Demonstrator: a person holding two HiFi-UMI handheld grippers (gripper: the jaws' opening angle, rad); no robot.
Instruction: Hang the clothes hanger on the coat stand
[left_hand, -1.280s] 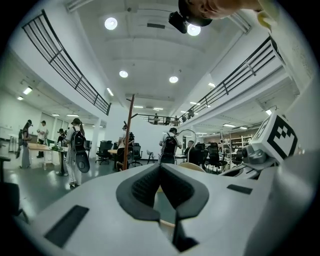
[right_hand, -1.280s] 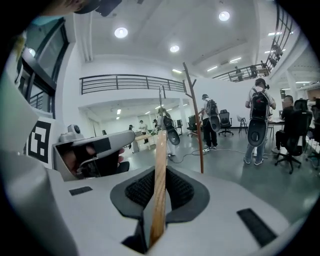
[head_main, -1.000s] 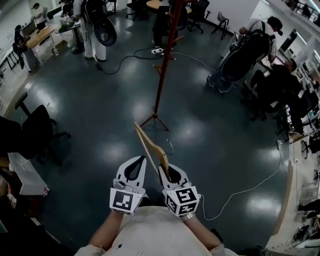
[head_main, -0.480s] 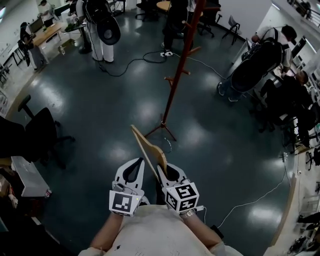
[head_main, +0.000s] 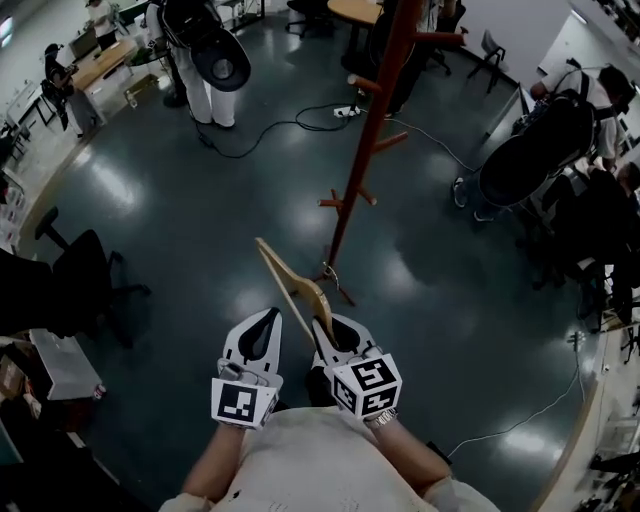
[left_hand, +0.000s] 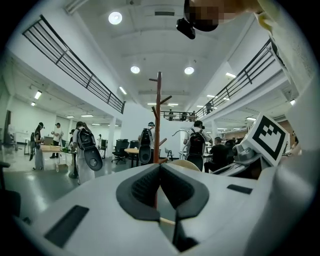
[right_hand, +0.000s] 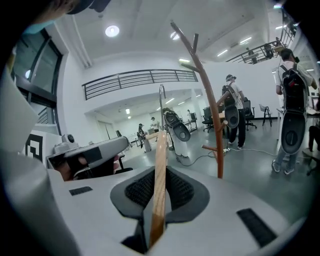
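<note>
A red-brown coat stand (head_main: 372, 140) with short pegs rises from the dark floor just ahead and to the right. My right gripper (head_main: 326, 330) is shut on one arm of a wooden clothes hanger (head_main: 288, 282), which slants up and to the left. In the right gripper view the wooden bar (right_hand: 160, 150) is clamped between the pads of the right gripper (right_hand: 160, 172), its metal hook (right_hand: 161, 100) on top, with the stand (right_hand: 211, 115) to the right. My left gripper (head_main: 262, 328) rides alongside, holding nothing. In the left gripper view its tips (left_hand: 160, 167) meet, the stand (left_hand: 158, 115) straight beyond.
People wearing backpack rigs stand at the far left (head_main: 205, 50) and sit at the right (head_main: 560, 140). Cables (head_main: 270, 125) trail over the floor near the stand. A black office chair (head_main: 85, 275) and a white bench (head_main: 60, 360) are on the left.
Both grippers and the hanger have travelled forward together. The coat stand has drawn much nearer and now looms just beyond the hanger's tip.
</note>
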